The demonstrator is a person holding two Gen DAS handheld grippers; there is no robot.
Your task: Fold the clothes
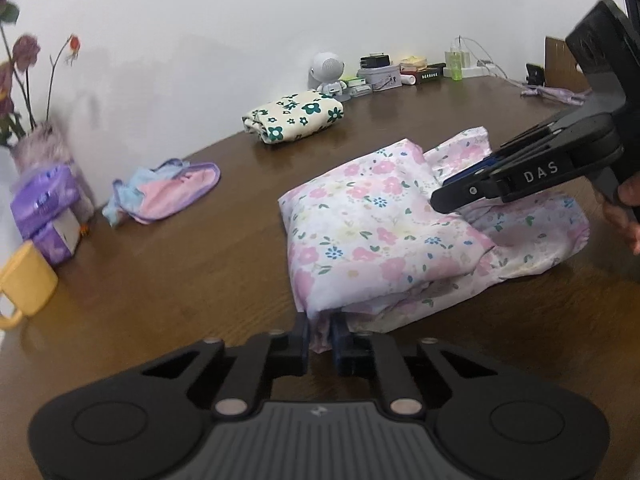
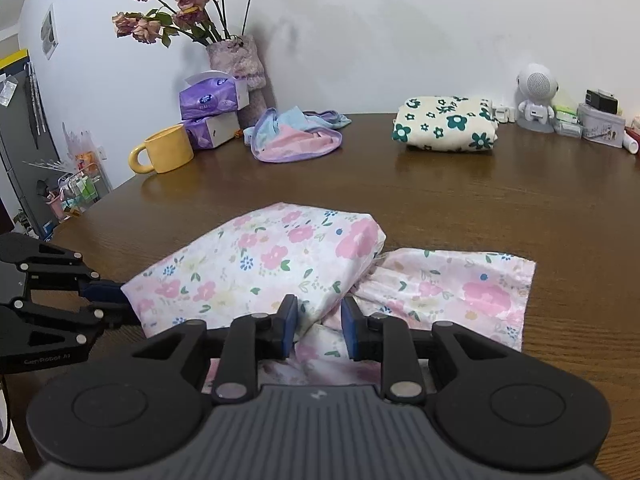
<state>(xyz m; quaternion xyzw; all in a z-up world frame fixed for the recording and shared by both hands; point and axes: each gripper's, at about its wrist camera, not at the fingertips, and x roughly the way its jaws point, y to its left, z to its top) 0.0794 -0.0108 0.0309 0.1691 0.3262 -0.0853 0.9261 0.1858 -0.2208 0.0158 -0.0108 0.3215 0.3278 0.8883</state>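
garment (image 1: 360,232) pinched at opposite edges by left tongs (image 1: 320,340) and right tongs (image 2: 319,330).

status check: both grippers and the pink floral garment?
Left gripper shut on a corner of the pink floral garment. Right gripper pinching its bunched near edge. Garment part-folded on the brown wooden table. Nothing in the way.

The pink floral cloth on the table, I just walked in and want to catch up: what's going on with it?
A person is folding the pink floral cloth on the brown wooden table with two handheld tools. The left tool pinches the near corner of the folded part; the right tool grips a bunched part beside the flat, unfolded section. A folded cream cloth with green flowers lies farther back.
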